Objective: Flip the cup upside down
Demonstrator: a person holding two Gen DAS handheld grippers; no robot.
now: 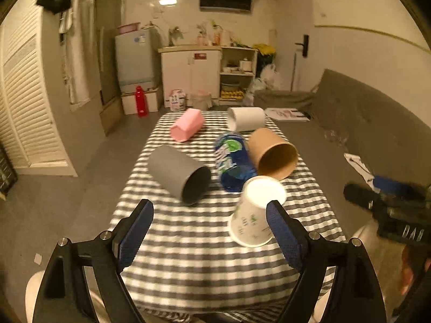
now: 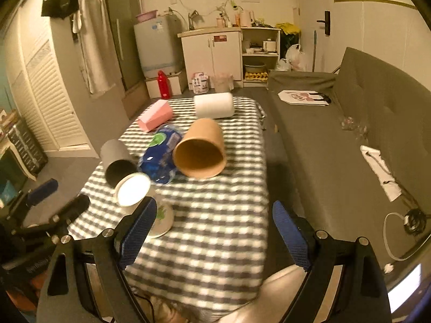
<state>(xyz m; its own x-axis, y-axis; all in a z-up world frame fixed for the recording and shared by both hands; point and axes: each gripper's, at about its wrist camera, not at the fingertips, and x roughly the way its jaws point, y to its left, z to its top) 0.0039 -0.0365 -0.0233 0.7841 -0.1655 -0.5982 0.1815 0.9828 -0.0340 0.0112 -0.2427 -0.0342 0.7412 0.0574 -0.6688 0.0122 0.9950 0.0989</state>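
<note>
Now white paper cup tilted, green print; both tongs wide, empty.

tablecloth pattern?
Grey-and-white gingham check on the tablecloth; clearest in the left wrist view.

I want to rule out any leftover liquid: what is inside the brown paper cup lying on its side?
The brown paper cup opens toward the cameras; its visible inner wall looks bare and dry. The deepest part near the base is shadowed, so that cannot be confirmed.
</note>
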